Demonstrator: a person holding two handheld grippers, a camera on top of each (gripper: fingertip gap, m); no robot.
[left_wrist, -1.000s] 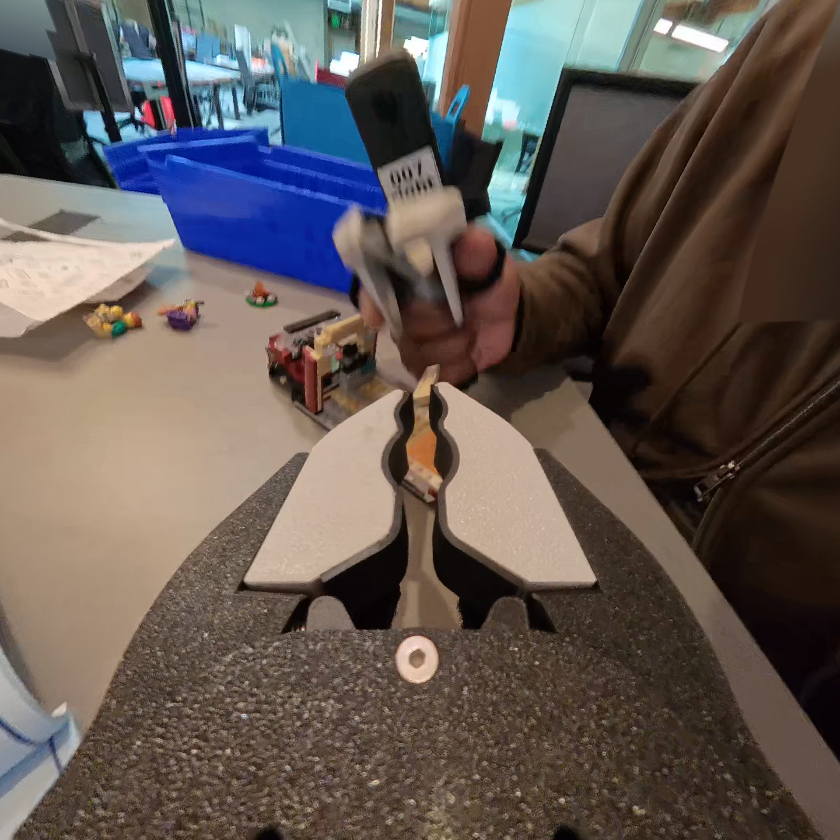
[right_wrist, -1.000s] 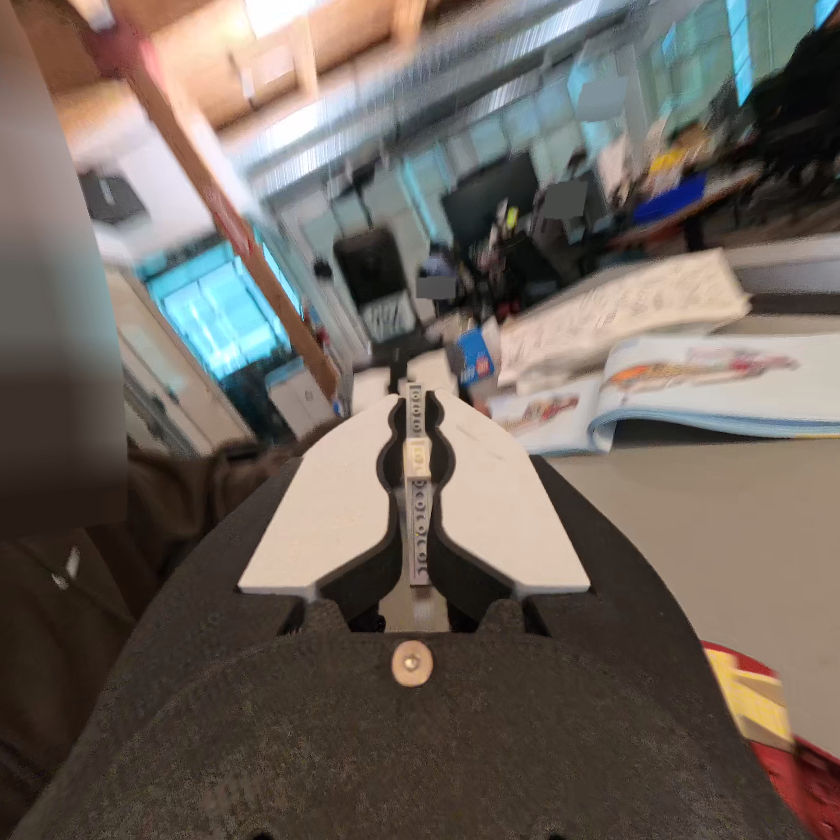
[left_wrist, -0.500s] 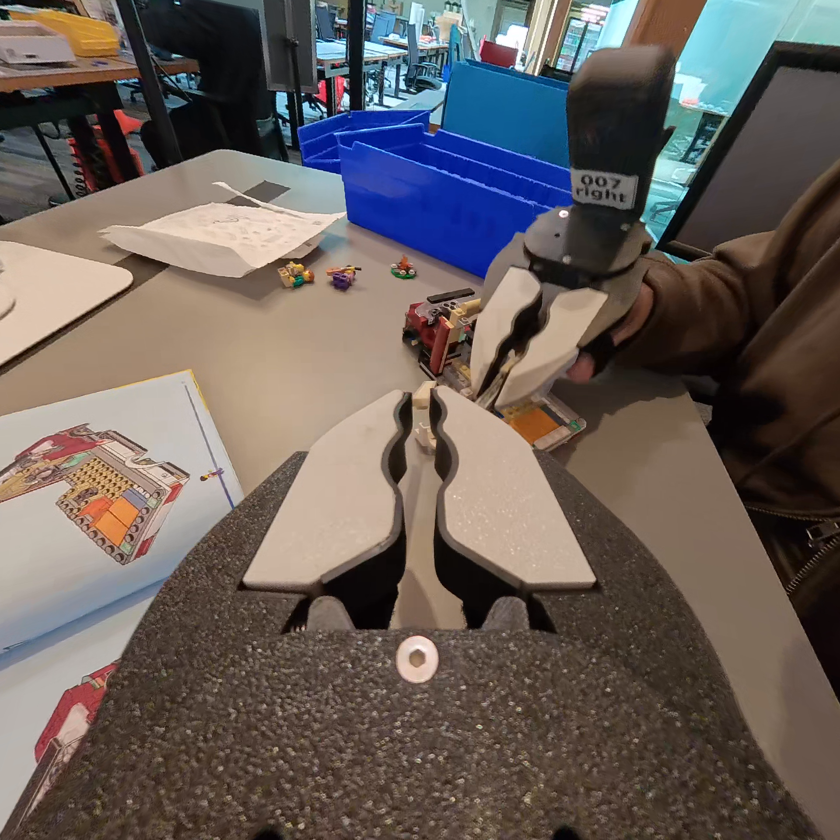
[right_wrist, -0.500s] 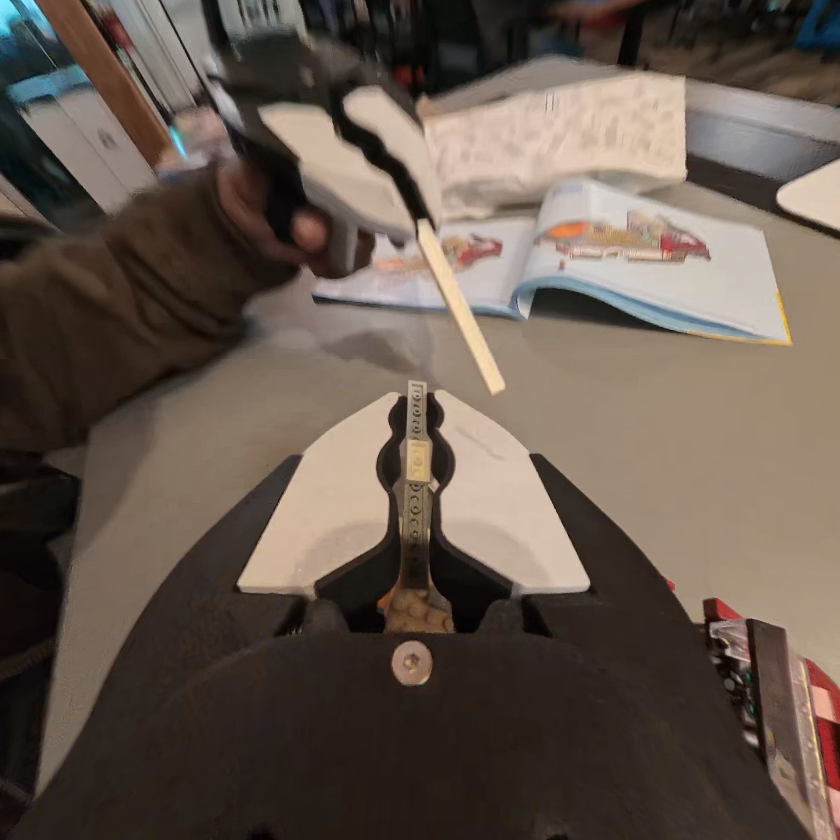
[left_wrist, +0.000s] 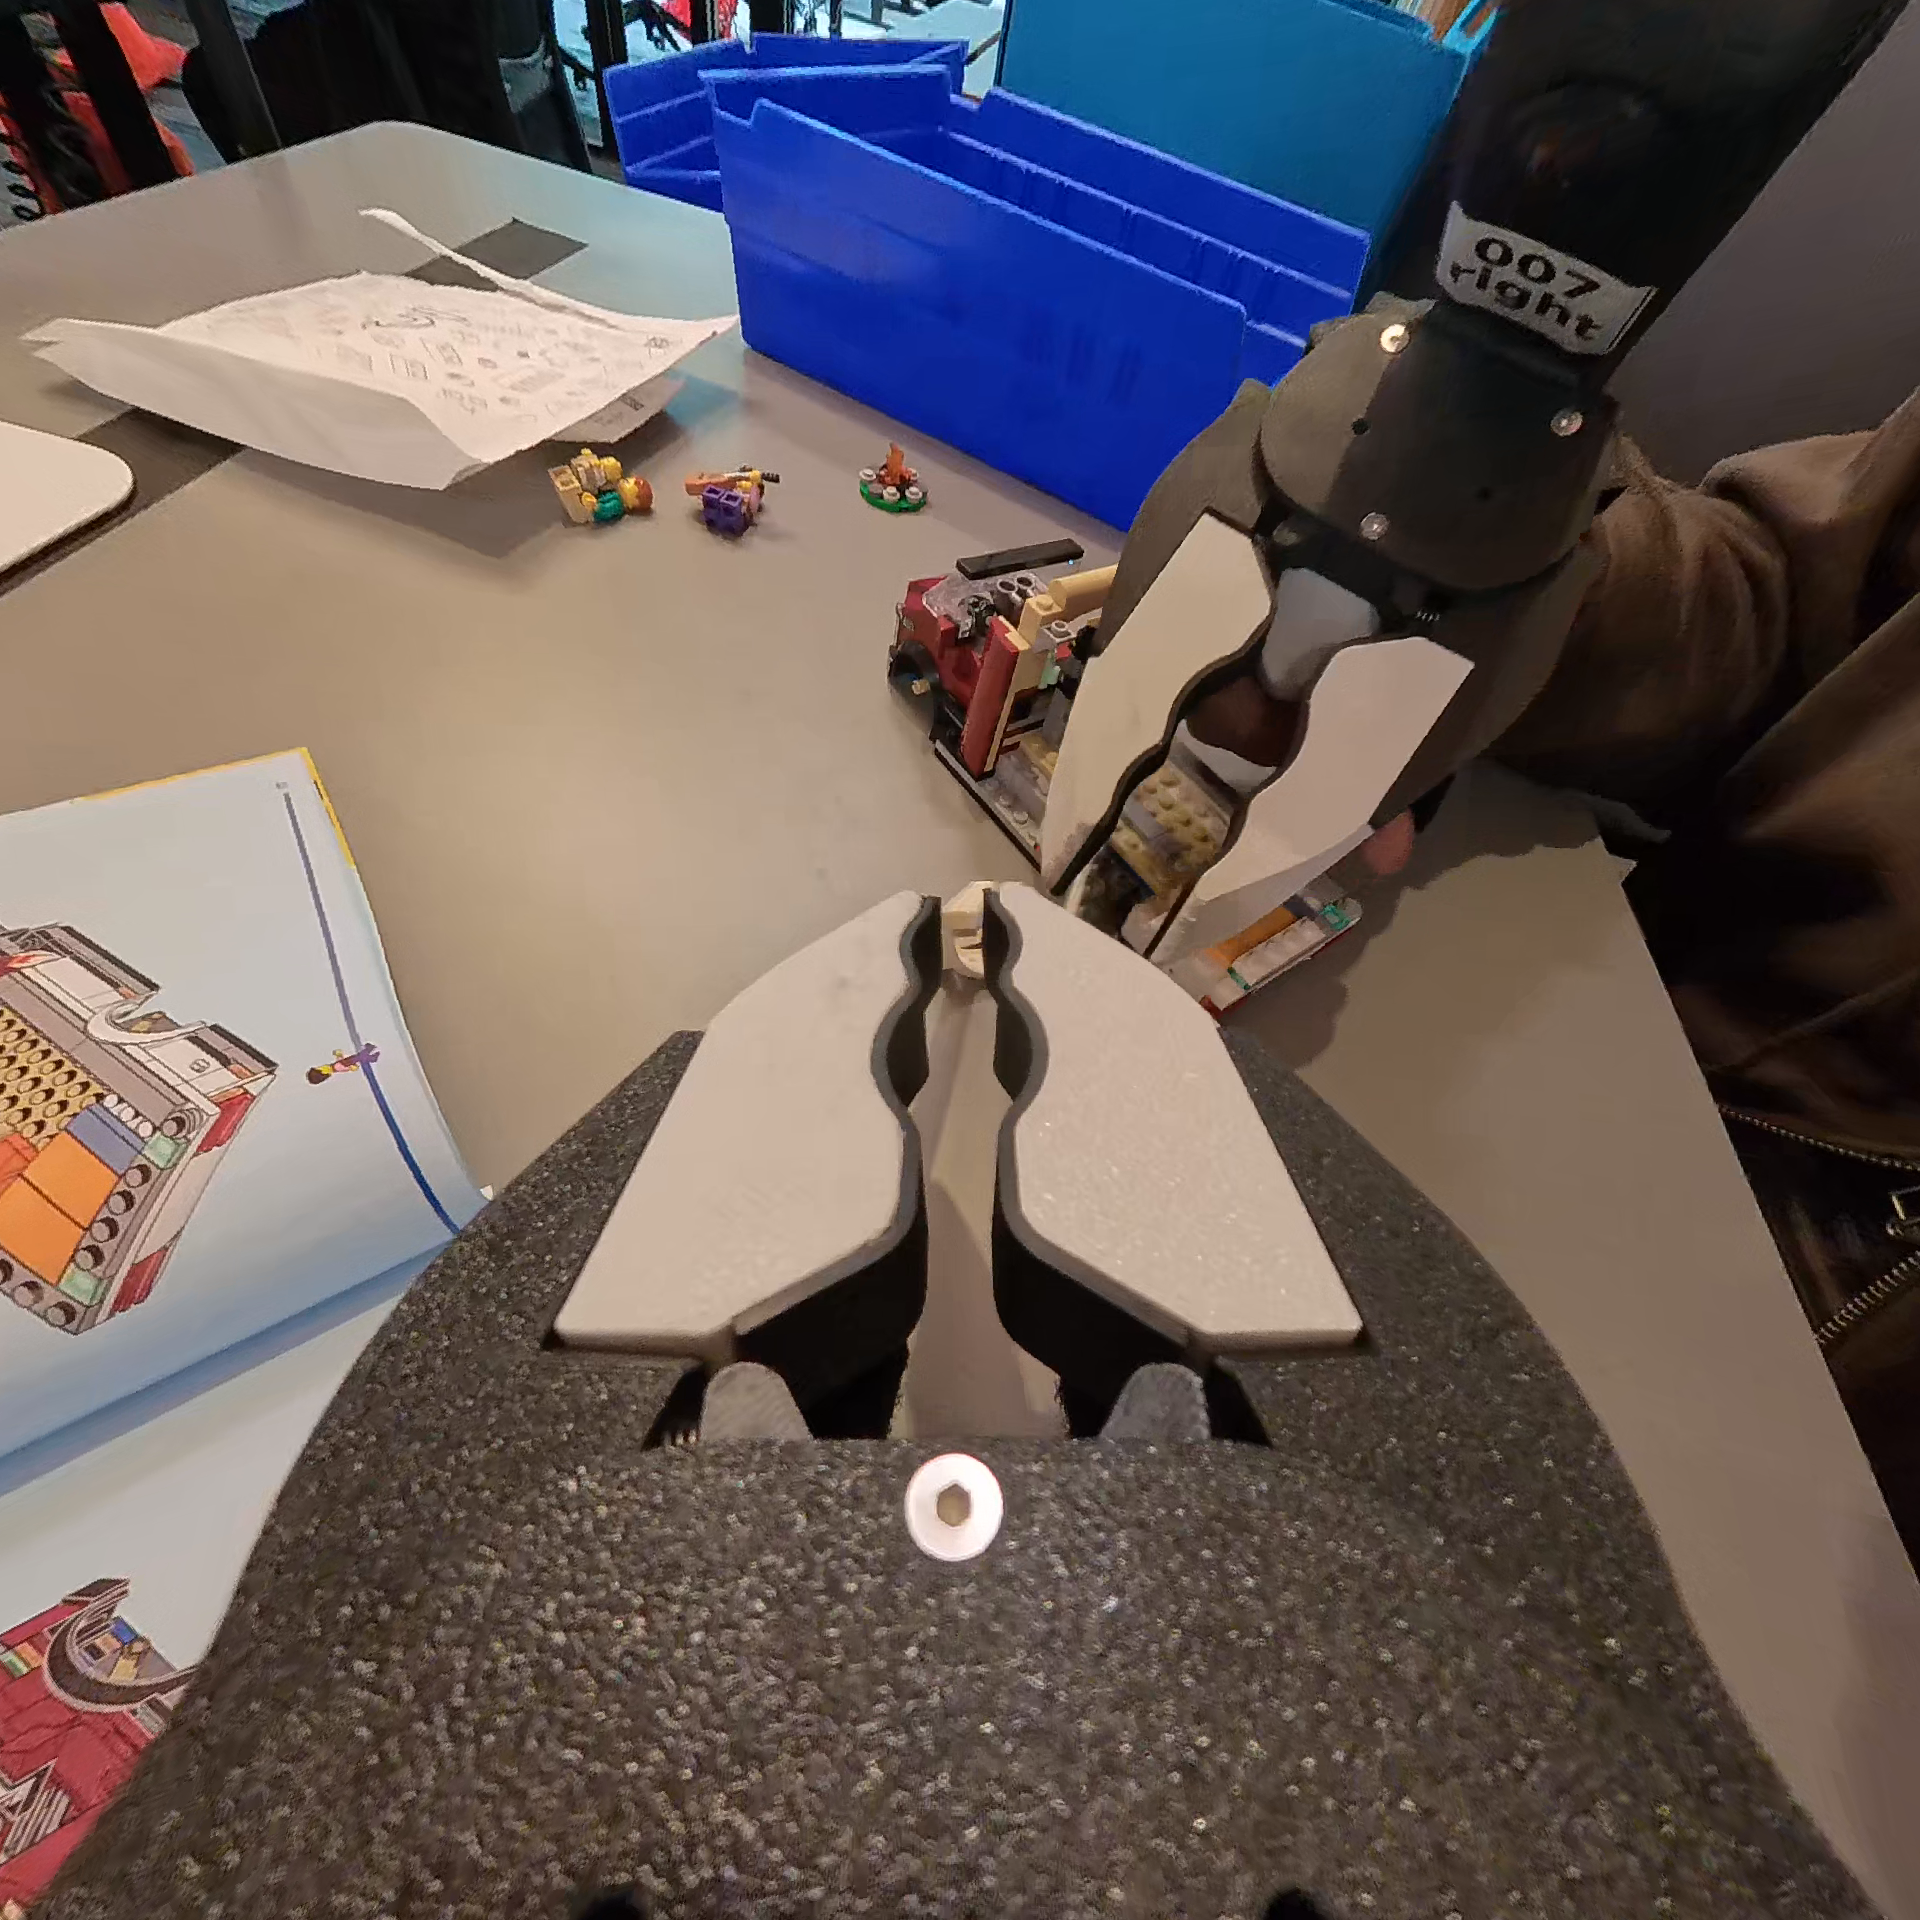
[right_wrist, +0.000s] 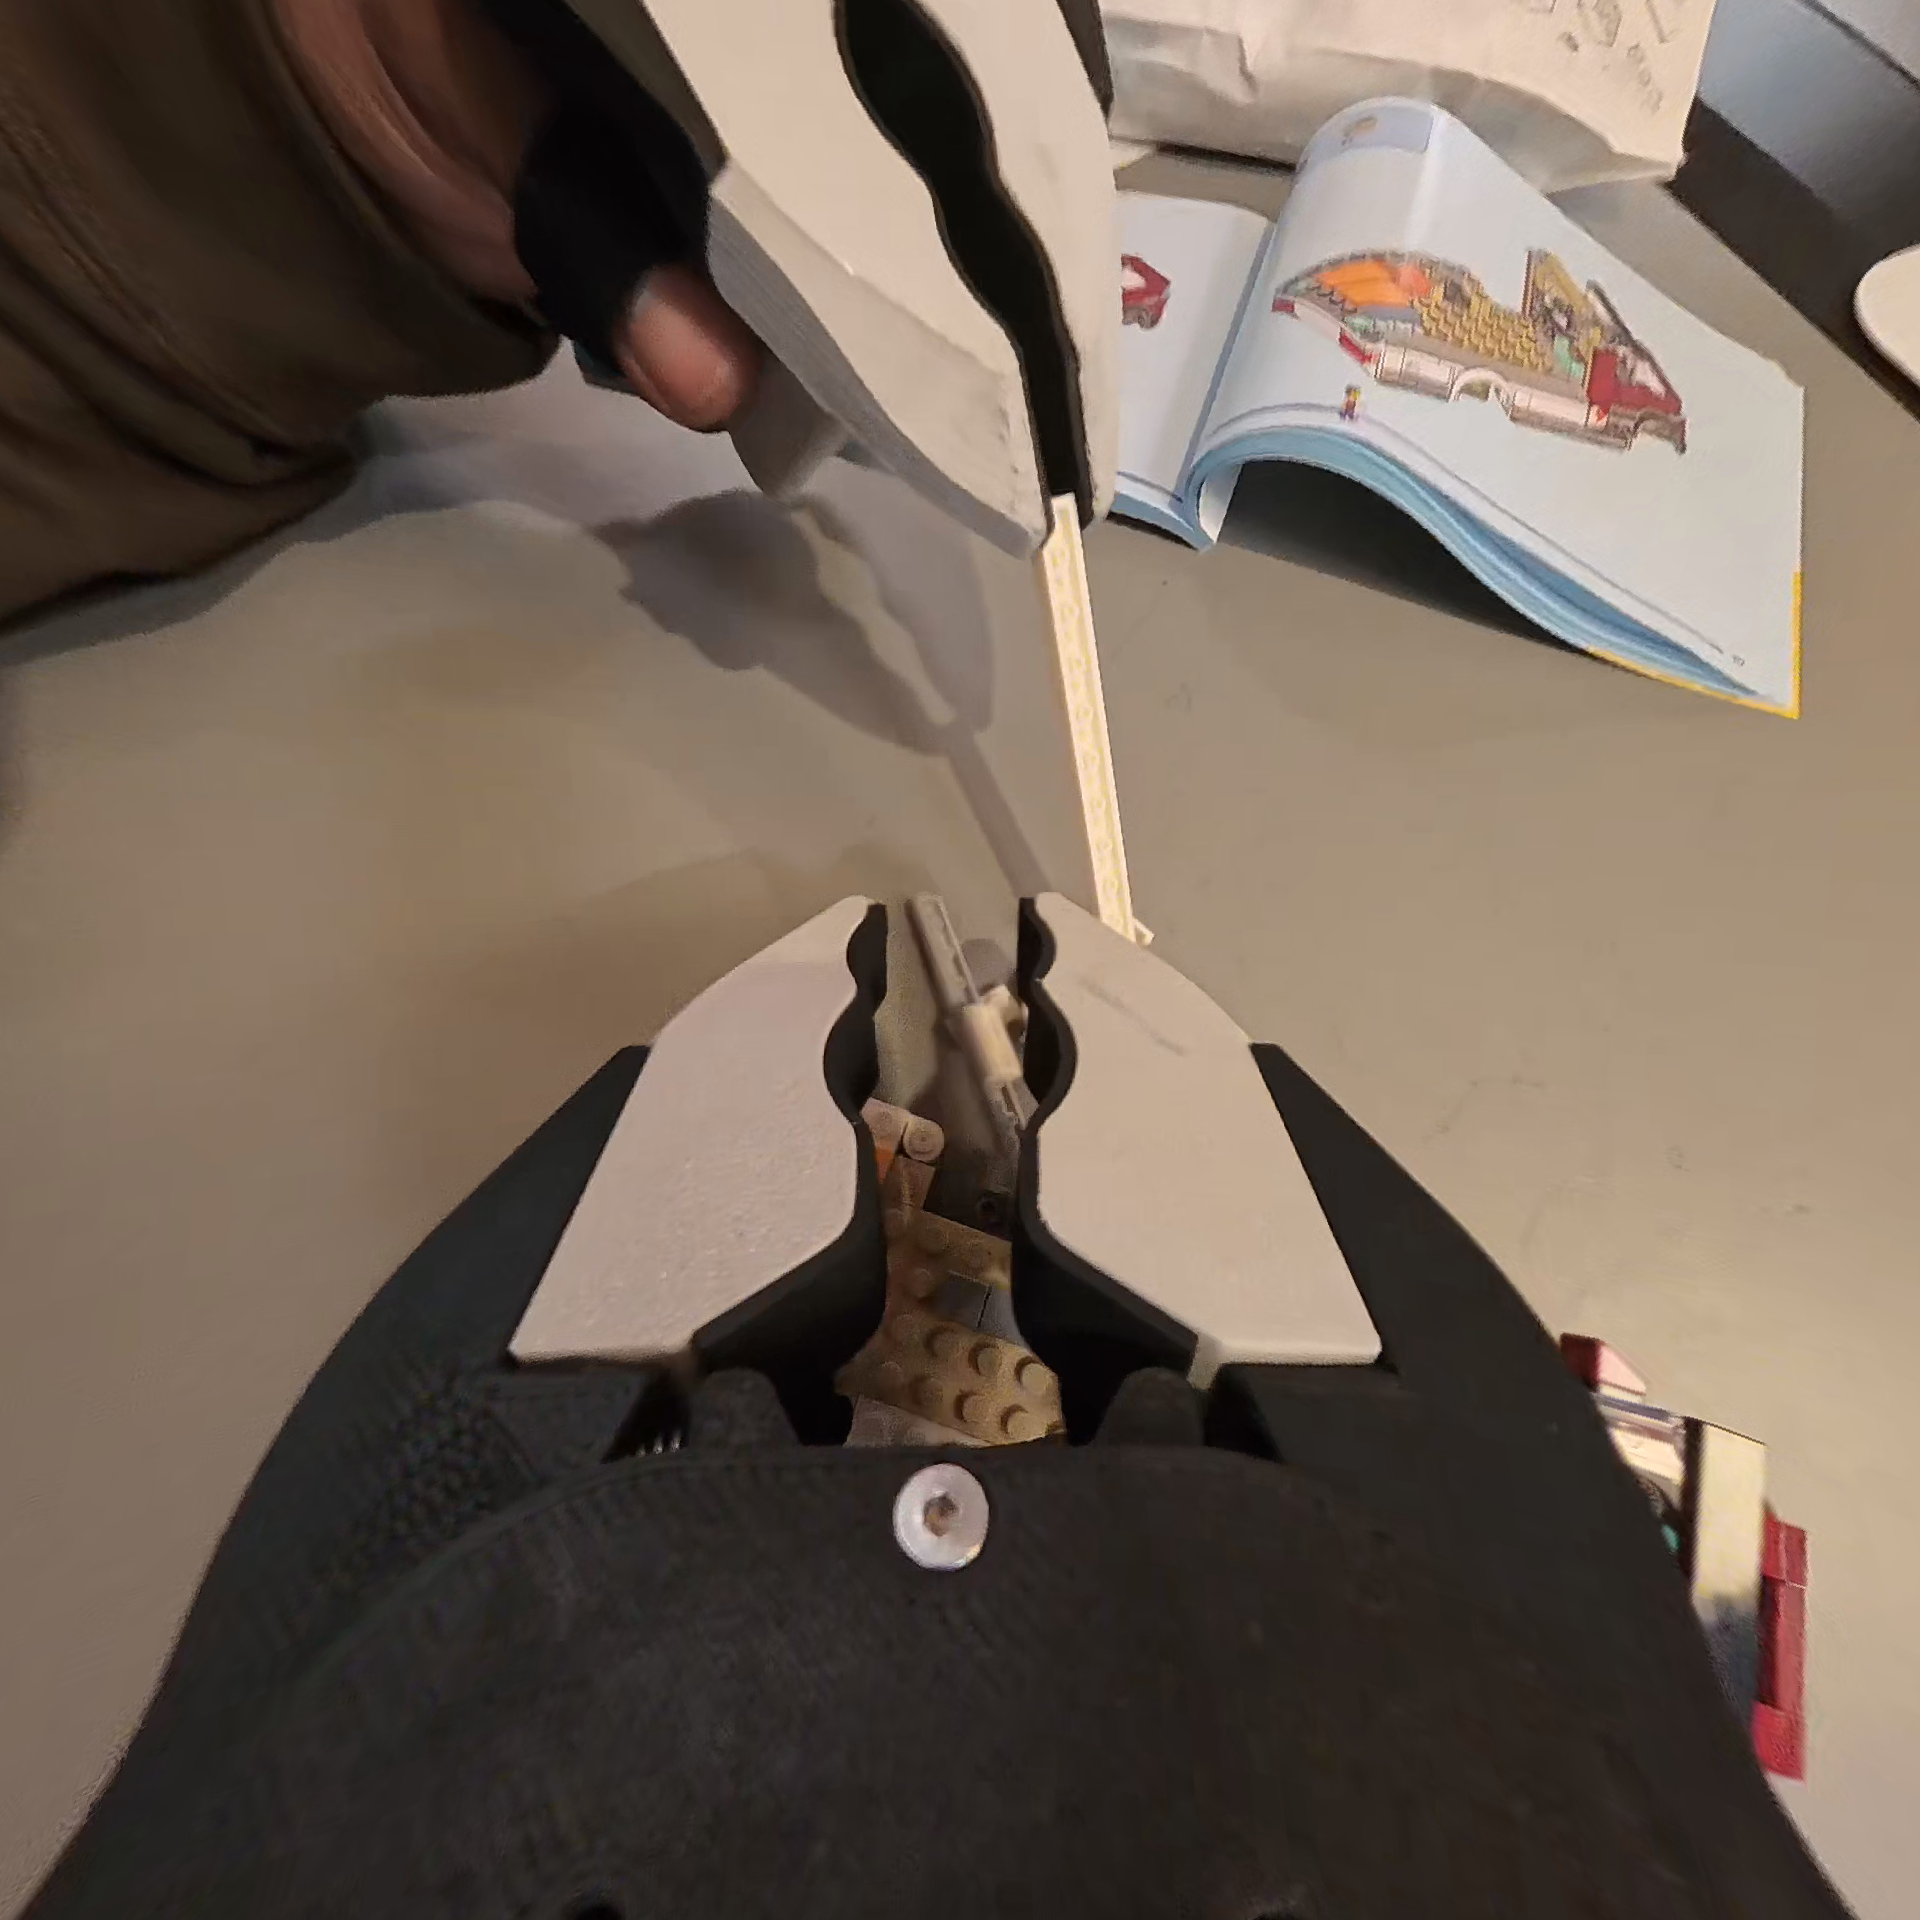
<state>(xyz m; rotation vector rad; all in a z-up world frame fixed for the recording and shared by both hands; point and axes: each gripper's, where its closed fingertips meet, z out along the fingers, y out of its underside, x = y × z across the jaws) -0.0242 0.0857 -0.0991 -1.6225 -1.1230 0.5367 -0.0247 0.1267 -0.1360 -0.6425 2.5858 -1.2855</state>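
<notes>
Left gripper (left_wrist: 961, 914), lower centre of the left wrist view: fingers clenched on a long cream strip (right_wrist: 1086, 717), pads pressed on its end; seen end-on as a small cream block at the tips, and in the right wrist view as a thin studded strip slanting down from the fingertips at upper centre to the worktop (left_wrist: 540, 707). Lower end of the strip just beside the tip of the right gripper (right_wrist: 951, 914).

Right gripper: fingers released, spread apart, a clear gap between the left pad and a slim grey bar (right_wrist: 951, 977) standing tilted between them; bar carrying a small cream clip on its side, leaning toward the right pad, contact there not clear. Below the bar, a brick model (left_wrist: 997, 665): tan studded plates, dark red walls, grey base, orange and clear pieces at the near edge.

Finger faces flat, pale grey, matte, with wavy black inner edges; gripper bodies black and grainy.

Farther out, smooth grey worktop. Open instruction booklet (left_wrist: 156, 1039) with glossy pale blue pages at the left of the left wrist view. White printed paper sheet (left_wrist: 364, 364) at upper left, three small toy figures (left_wrist: 727, 499) before it. Blue plastic bins (left_wrist: 987, 239) at top centre. Brown sleeve (left_wrist: 1766, 675) at right.
</notes>
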